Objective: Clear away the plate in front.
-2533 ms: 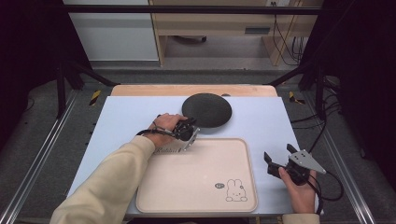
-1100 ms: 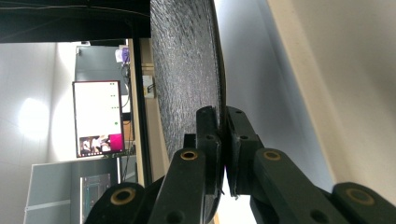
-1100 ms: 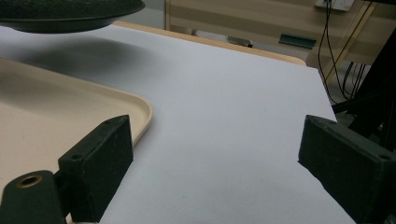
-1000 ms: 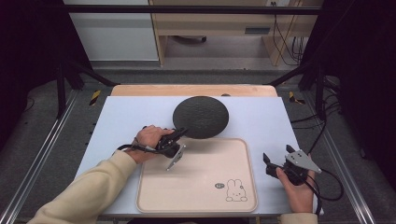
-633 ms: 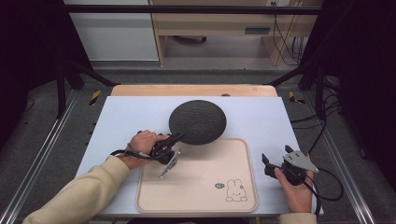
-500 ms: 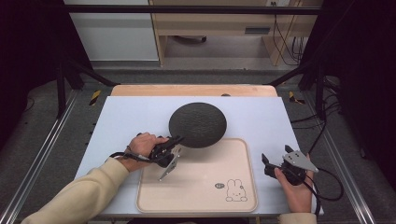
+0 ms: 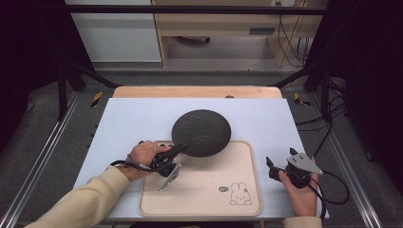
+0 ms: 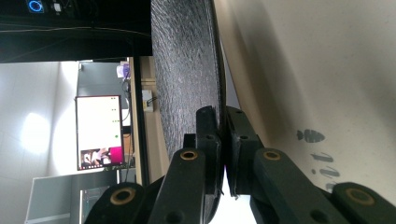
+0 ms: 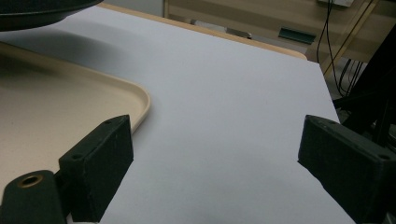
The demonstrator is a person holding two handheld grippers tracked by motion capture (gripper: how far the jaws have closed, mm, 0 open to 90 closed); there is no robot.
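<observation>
High view: overhead, facing forward-down across the table (image 7: pixel 142 114).
Left gripper view: rolled sideways, close on the plate (image 8: pixel 187 70).
Right gripper view: low, near; shares the tray (image 9: pixel 70 107).

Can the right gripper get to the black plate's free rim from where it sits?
Probably yes. The right gripper is open beside the tray, with bare table and tray between it and the black plate, which the left gripper holds.

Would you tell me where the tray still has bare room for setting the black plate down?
The tray is bare across its middle, between the left gripper and the rabbit print. Its far edge is crowded: the black plate hangs over it, clamped by that gripper.
</observation>
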